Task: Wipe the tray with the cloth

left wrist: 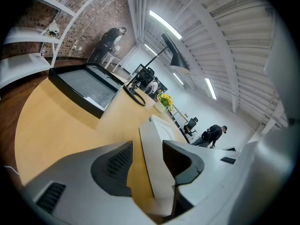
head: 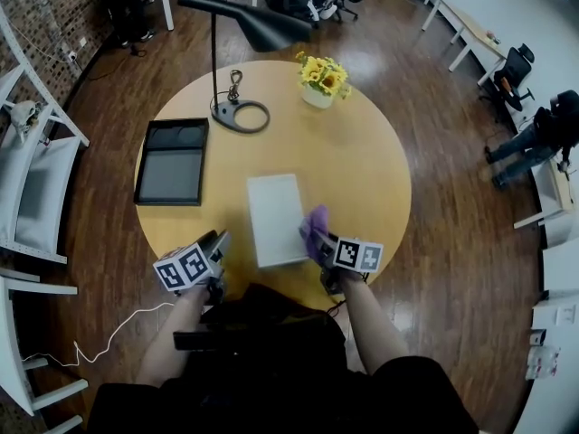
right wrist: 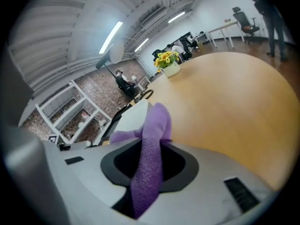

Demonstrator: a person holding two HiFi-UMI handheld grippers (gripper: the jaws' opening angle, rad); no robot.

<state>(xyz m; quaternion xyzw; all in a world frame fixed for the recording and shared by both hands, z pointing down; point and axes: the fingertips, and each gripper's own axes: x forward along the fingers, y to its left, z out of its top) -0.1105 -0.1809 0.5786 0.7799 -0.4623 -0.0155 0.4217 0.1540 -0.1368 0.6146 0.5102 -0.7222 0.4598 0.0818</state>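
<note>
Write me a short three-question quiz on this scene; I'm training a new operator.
1. True or false: the right gripper holds the purple fuzzy cloth in its fingers.
2. Which lies nearest the person? A black rectangular tray; B white rectangular tray; C yellow flowers in a white pot.
3. How many trays lie on the round wooden table?
Key: 1 true; 2 B; 3 two.
</note>
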